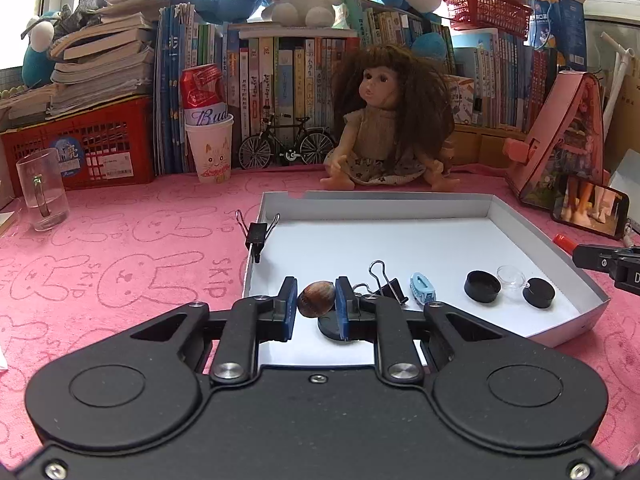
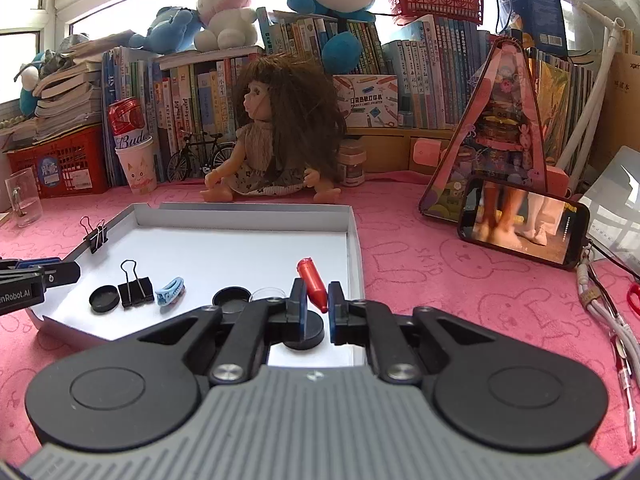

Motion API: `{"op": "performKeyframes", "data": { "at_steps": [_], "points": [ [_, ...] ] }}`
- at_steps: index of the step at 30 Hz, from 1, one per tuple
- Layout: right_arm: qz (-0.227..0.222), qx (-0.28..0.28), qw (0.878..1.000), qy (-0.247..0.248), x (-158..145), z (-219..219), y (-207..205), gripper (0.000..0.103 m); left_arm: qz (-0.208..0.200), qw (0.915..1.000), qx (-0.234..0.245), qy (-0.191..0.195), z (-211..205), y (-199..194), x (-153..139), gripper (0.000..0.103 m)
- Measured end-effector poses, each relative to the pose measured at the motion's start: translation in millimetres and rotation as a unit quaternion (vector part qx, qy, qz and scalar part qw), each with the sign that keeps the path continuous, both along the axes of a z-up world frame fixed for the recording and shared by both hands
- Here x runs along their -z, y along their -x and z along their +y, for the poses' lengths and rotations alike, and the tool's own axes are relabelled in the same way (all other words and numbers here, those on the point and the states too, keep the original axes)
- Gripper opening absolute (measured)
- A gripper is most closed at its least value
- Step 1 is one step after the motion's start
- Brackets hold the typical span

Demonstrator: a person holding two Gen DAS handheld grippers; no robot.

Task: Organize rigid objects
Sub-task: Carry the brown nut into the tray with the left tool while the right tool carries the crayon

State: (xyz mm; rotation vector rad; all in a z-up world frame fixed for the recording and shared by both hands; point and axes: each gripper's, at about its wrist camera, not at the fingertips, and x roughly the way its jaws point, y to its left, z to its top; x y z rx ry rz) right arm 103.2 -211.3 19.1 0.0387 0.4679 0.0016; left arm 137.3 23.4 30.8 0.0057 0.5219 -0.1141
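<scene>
Left wrist view: left gripper (image 1: 316, 306) fills the foreground, its blue pads pinching a brown, nut-like round object (image 1: 316, 299) on both sides. Held object sits over the near edge of a shallow white tray (image 1: 540, 240) on pink rabbit-print cloth (image 1: 120, 260). A black disc (image 1: 332, 330) lies on the tray floor just below the pads. Beyond, in a row: black binder clip (image 1: 390, 289), light blue hair clip (image 1: 422, 293), black cap (image 1: 482, 286), clear round lid (image 1: 511, 277), second black cap (image 1: 539, 292). Another binder clip (image 1: 257, 234) is clamped on the tray's left wall. Doll (image 1: 388, 120) sits behind the tray.

Right wrist view: right gripper (image 2: 317, 304) closed on a red crayon (image 2: 313, 284), which stands tilted, tip pointing up and away. It is over the tray's near right corner, beside the right wall (image 2: 356, 248). One black cap (image 2: 304, 334) lies beneath the pads, another (image 2: 232, 300) just to its left, partly hidden. Left gripper's tip enters at the left edge. Phone (image 2: 524, 224), screen lit, leans against a pink triangular box (image 2: 500, 132) well right of the tray.
</scene>
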Motion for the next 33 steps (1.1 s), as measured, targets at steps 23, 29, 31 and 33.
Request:
{"op": "performKeyframes", "data": {
  "at_steps": [23,29,31,33],
  "points": [
    [0.059,-0.006,0.998,-0.037,21,-4,-59,0.014,0.056,0.9980,0.002,0.031,-10,-70,17,0.019],
    [0.064,-0.008,0.997,-0.037,24,-2,-62,0.014,0.059,0.9980,0.003,0.023,-12,-71,21,0.019],
    [0.066,-0.008,0.997,-0.037,25,-1,-63,0.014,0.059,0.9980,0.003,0.020,-13,-71,22,0.019],
    [0.069,-0.008,0.997,-0.038,26,-1,-64,0.014,0.060,0.9981,0.004,0.018,-14,-71,23,0.019]
  ]
}}
